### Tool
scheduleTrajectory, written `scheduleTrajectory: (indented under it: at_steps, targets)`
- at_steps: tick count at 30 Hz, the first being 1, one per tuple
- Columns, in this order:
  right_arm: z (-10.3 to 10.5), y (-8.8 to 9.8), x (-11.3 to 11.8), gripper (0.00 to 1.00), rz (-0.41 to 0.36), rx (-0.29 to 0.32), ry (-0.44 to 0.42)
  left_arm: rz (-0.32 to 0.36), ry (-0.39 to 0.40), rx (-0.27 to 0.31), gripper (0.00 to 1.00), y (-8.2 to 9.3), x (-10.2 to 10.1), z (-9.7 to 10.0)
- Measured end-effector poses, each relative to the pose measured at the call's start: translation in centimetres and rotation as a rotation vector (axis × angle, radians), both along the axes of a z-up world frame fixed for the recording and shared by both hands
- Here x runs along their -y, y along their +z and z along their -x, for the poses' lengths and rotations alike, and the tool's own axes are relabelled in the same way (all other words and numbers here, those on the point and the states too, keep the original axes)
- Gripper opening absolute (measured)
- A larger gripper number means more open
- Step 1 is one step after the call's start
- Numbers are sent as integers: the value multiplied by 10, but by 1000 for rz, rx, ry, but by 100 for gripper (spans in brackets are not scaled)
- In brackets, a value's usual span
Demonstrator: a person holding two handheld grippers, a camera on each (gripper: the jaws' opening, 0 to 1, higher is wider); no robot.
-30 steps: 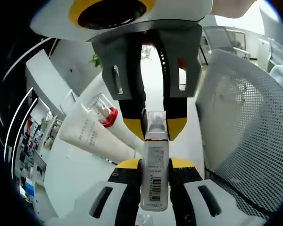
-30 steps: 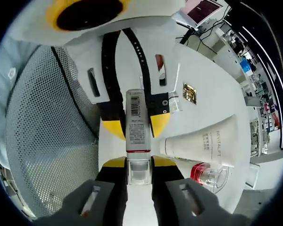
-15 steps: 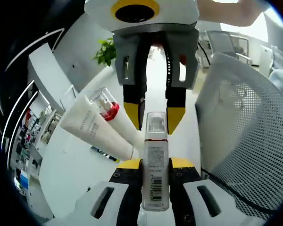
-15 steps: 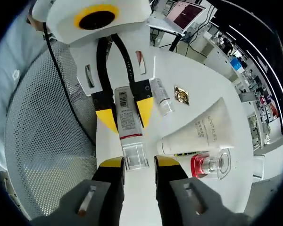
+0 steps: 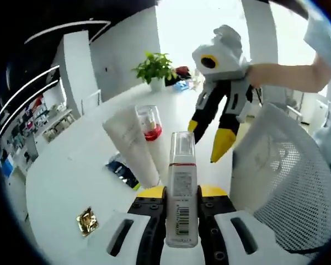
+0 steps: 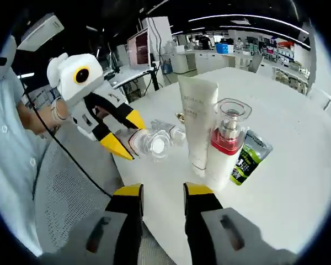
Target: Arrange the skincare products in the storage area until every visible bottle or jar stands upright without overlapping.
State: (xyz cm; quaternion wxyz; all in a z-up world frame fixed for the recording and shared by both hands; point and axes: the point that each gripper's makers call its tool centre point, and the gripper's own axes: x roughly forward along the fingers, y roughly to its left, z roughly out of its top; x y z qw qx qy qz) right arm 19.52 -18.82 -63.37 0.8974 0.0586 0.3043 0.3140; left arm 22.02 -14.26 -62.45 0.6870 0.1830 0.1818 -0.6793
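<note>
Left gripper [image 5: 181, 193] fingers clamping slim clear-capped white barcode bottle [image 5: 181, 199], right gripper [image 6: 162, 190] fingers parted, empty, white tube [image 6: 197, 118] upright on white table [image 6: 298, 165].

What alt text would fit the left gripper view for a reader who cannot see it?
The left gripper clamps a slim bottle with a clear cap and barcode label. Beyond it, a white tube and a red-collared pump bottle stand on the white table; the right gripper hangs open, beside a white mesh chair.
</note>
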Motion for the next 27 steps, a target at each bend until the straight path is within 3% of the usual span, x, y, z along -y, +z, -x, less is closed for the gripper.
scheduleTrajectory:
  at_steps: [10,13,18,22,27]
  targets:
    - [-12,44,-6,30,-466,122,-188,94,24,-147,17,11,1,6]
    - [-12,49,-8,31,-493,156,-180,143,0,-219,17,19,6,15]
    - [-12,69,-12,30,-602,218,-161,200,-39,-319,17,32,11,27]
    - [-11,80,-17,26,-620,256,-113,219,-71,-371,17,35,13,34]
    - [-10,90,-21,23,-651,287,-82,269,-93,-480,17,45,13,39]
